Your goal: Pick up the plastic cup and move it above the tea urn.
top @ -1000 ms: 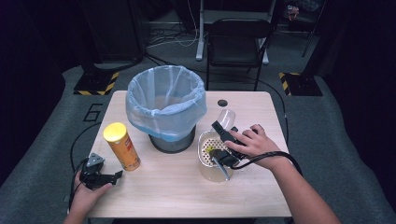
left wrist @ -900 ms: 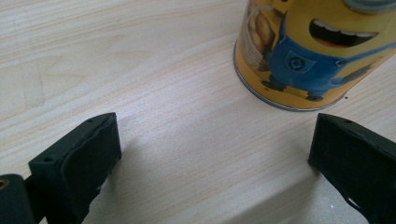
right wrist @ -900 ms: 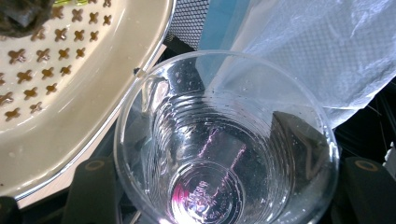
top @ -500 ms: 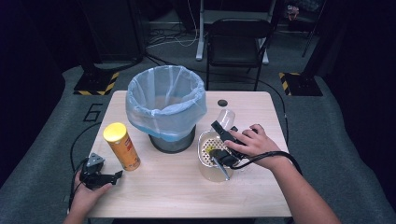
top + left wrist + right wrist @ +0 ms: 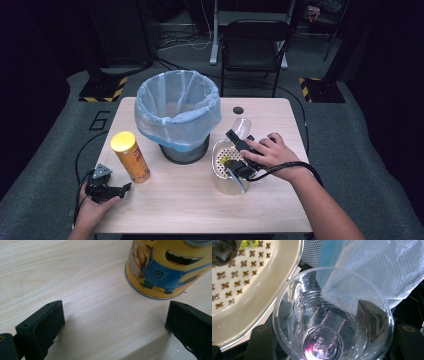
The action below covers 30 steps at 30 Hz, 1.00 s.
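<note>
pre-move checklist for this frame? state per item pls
1. Right gripper shut on clear cup: ok.
2. Cup empty: ok, only droplets visible.
3. Cup clear of strainer bowl: cannot tell, rims look close.
4. Left gripper open, holding nothing: ok.
5. Chips can upright, apart from the left jaws: ok.
6. Bin liner seated over rim: ok.

1. Lined bin point(image 5: 177, 117) sits at the table's point(image 5: 190, 200) far middle.
2. Can point(image 5: 130, 156) stands left of it, nearer.
3. Left gripper point(image 5: 107, 190) rests near-left, just before the can.
4. Perforated bowl point(image 5: 227, 170) is right of the bin, with the cup point(image 5: 241, 127) behind it.
</note>
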Each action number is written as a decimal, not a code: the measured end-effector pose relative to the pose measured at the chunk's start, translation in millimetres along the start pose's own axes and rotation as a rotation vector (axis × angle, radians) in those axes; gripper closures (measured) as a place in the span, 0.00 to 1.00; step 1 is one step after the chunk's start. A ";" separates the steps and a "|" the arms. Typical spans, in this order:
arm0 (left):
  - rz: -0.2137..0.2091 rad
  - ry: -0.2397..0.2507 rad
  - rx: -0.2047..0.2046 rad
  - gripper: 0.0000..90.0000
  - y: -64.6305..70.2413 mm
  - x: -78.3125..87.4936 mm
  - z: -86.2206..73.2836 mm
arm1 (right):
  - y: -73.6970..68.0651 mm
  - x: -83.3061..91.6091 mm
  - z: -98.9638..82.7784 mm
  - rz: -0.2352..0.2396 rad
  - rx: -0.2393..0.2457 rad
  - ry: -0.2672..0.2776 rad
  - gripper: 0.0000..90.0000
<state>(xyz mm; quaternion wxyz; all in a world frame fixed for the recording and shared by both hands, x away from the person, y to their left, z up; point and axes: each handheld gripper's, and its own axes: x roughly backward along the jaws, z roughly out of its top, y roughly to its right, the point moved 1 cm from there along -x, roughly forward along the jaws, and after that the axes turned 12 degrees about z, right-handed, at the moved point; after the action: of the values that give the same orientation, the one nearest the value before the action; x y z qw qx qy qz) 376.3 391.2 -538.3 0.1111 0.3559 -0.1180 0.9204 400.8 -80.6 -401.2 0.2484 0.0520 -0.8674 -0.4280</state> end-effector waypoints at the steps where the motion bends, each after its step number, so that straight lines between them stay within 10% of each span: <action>1: 0.000 0.001 0.000 0.02 0.0 0.0 0.0 | 0.2 -1.0 -0.2 0.011 0.001 0.008 0.37; 10: 0.000 0.001 0.000 0.02 0.0 0.0 0.0 | 5.6 3.6 -3.9 -0.032 -0.078 0.043 0.37; 12: 0.000 0.000 0.000 0.02 0.0 0.0 0.0 | 0.1 4.5 -4.4 -0.076 -0.263 0.076 0.37; 15: 0.000 0.001 0.000 0.02 0.0 0.0 0.0 | 3.0 6.3 -7.6 -0.104 -0.332 0.107 0.37; 16: 0.000 0.001 0.000 0.02 0.0 0.0 0.0 | 1.3 7.4 -10.5 -0.127 -0.450 0.150 0.37; 27: 0.000 0.001 0.000 0.02 0.0 0.0 0.0 | -4.8 14.7 -25.5 -0.243 -0.996 0.340 0.37; 30: 0.000 0.000 0.000 0.02 0.0 0.0 0.0 | -4.8 15.3 -34.7 -0.253 -1.212 0.453 0.37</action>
<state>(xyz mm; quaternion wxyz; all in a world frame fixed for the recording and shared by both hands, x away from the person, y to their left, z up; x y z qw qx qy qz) 376.3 391.2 -538.3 0.1112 0.3559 -0.1182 0.9203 403.4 -113.1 -381.3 0.3580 0.0930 -0.3862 -0.8450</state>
